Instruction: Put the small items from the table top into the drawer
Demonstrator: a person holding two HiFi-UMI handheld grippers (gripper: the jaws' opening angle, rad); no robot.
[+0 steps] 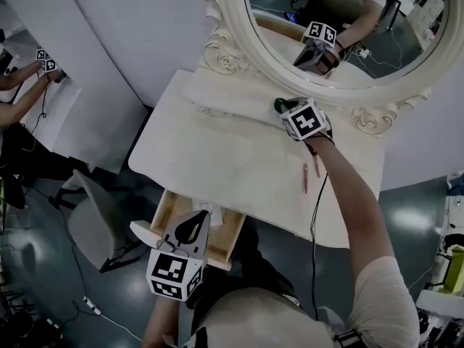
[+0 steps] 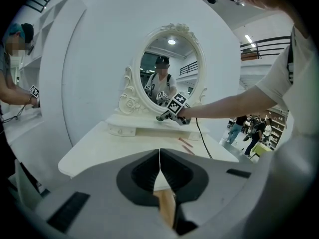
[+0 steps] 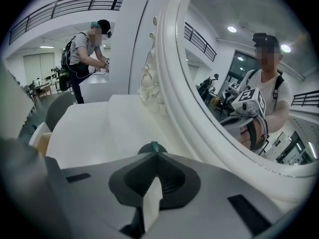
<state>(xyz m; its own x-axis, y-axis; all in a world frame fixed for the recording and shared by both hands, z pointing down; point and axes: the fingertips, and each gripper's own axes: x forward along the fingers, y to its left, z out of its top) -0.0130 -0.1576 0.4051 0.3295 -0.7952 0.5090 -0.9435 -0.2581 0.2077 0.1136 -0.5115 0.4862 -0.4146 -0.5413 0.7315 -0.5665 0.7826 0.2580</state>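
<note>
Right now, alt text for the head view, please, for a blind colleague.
The right gripper pinches a small green item at the shelf below the mirror. The left gripper, shut, hangs over the open drawer; two pink sticks lie on the table top.

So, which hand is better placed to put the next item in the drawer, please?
Right: right tongs grip a small dark-green object; left tongs are shut, empty, beside the open wooden drawer.

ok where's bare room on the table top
The left and middle of the table top, between the shelf and the open drawer, are bare. The right is crowded: right gripper shut on a green item, arm, two pink sticks.
</note>
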